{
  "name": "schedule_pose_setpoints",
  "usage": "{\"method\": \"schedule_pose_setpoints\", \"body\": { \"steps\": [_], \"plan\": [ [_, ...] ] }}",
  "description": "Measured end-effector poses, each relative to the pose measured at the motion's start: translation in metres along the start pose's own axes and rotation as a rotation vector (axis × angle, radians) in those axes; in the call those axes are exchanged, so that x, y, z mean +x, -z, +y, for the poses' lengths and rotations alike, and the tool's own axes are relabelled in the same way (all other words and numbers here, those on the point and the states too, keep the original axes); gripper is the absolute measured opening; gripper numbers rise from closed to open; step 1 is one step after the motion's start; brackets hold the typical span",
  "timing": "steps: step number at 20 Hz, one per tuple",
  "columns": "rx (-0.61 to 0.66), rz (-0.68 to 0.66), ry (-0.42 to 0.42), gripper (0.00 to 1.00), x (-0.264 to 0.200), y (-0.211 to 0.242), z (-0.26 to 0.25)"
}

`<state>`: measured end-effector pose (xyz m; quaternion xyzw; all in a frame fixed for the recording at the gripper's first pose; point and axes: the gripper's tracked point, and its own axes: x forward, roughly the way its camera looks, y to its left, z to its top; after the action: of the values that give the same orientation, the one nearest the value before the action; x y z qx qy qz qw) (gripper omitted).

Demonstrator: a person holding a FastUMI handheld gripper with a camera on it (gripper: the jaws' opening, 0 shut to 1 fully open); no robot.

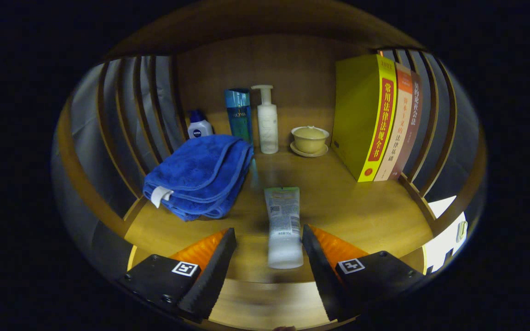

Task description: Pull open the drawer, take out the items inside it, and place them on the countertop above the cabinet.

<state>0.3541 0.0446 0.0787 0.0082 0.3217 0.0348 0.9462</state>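
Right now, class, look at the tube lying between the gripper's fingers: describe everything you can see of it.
The tube is a white squeeze tube that looks like plastic, with printed text and a barcode on its body and a greenish band at its far end. It lies flat on the wooden countertop, lengthwise, its near end between the fingers of the open gripper. The right finger looks close to it; contact is unclear. The folded blue towel lies apart, to its left.

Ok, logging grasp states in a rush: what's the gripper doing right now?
Gripper: open, holding nothing; the white tube lies on the wooden countertop between its fingers, nearer the right one, neither clearly pressing it.
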Motion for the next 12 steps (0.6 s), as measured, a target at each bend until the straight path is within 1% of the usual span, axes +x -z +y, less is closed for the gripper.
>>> {"method": "schedule_pose_setpoints", "body": {
  "steps": [4, 8, 12],
  "plan": [
    [-0.012, -0.086, -0.017, 0.96, -0.035, -0.009, 0.007],
    [-0.004, -0.226, -0.052, 0.96, -0.09, -0.014, 0.013],
    [-0.056, -0.371, -0.039, 0.96, -0.139, -0.002, 0.014]
  ]
}}
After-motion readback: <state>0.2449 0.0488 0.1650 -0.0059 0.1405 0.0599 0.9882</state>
